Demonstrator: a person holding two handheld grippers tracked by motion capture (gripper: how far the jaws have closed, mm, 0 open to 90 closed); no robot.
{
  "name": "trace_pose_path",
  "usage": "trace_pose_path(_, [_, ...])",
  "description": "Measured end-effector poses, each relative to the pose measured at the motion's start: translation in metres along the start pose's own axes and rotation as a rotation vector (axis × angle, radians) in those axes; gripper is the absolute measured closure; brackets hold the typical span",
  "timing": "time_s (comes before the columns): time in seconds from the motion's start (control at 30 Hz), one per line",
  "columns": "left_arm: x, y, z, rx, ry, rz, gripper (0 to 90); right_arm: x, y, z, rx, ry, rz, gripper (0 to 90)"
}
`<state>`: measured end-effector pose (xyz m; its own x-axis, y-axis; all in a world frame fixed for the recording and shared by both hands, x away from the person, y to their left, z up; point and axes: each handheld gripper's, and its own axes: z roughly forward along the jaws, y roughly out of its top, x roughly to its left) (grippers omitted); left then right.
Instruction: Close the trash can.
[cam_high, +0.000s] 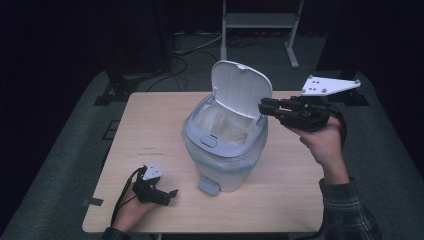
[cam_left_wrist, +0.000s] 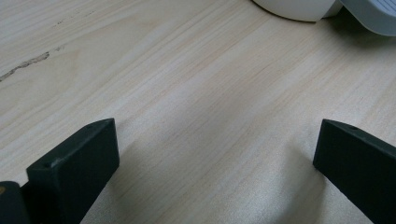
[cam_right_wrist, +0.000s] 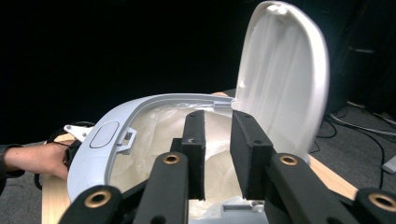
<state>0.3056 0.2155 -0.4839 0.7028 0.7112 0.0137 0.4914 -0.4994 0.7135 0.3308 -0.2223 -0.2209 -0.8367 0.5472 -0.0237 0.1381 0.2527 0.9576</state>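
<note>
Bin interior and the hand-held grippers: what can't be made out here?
- Bin bottom: the liner and rim hide it in the high and right gripper views.
- Left hand-held gripper, high view: too small to judge its jaws.
- Pedal, left gripper view: cut off by the top edge.

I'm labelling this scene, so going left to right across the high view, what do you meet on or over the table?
Left tool resting on the table → pedal of the bin → white bin lid, raised → right tool, held beside the lid.
</note>
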Motion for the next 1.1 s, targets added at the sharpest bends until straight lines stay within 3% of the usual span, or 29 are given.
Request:
trace_pose_path(0.33, [0.000, 0.000, 0.000, 0.001, 0.001, -0.001, 0.0, -0.016, 0.008, -0.018, -0.046, -0.052, 0.023, 71.2])
trace_pose_path(0.63, [0.000, 0.000, 0.000, 0.000, 0.001, -0.001, 0.0, -0.026, 0.014, -0.014, -0.054, -0.061, 0.042, 71.4])
trace_pose_path(0.93, [0.000, 0.000, 0.000, 0.000, 0.001, -0.001, 0.0, -0.034, 0.018, -0.014, -0.076, -0.077, 0.065, 81.0])
trace_pose_path(1.1, [0.000, 0.000, 0.000, 0.000, 0.001, -0.001, 0.0, -0.038, 0.019, -0.012, -0.075, -0.085, 0.073, 81.7])
